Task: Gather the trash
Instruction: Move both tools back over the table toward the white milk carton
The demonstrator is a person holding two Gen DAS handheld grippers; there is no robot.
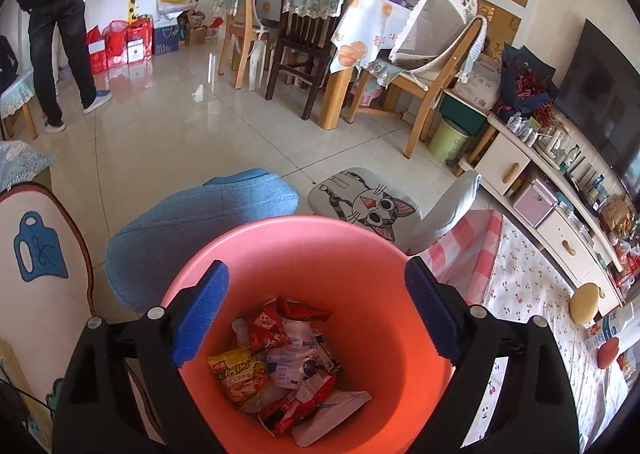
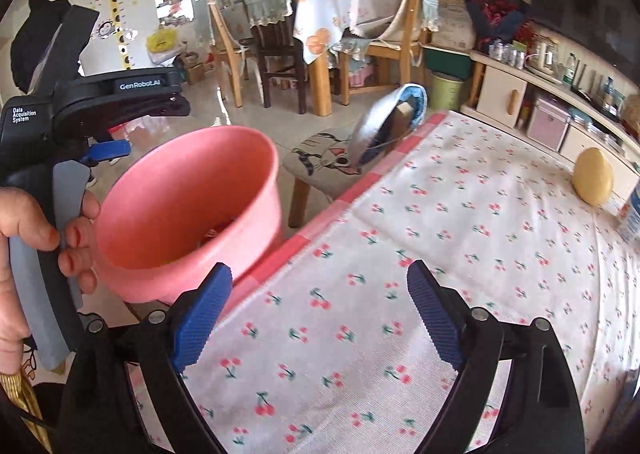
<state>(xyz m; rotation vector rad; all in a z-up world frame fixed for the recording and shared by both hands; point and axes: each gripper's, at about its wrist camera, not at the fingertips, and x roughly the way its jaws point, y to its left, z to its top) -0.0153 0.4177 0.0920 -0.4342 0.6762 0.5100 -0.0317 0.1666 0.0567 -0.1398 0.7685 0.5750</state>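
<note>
A pink bin (image 1: 360, 254) stands right below my left gripper (image 1: 318, 266). Its blue pads are wide apart over the opening, with nothing between them. Inside lie several snack wrappers (image 1: 280, 358), among them a red packet (image 1: 266, 328) and a yellow one (image 1: 238, 372). The right wrist view shows the same bin (image 2: 160, 286) beside the table's edge, with a hand (image 2: 24, 222) holding the left tool's handle next to it. My right gripper (image 2: 320, 266) hangs open and empty over the cherry-print tablecloth (image 2: 460, 214).
A yellow round object (image 2: 592, 176) and a carton (image 2: 632, 214) sit at the table's far right. A cat-print stool (image 1: 360, 202) and a blue cushioned stool (image 1: 192, 230) stand behind the bin. A person (image 1: 60, 34) stands at the far left, near dining chairs (image 1: 304, 34).
</note>
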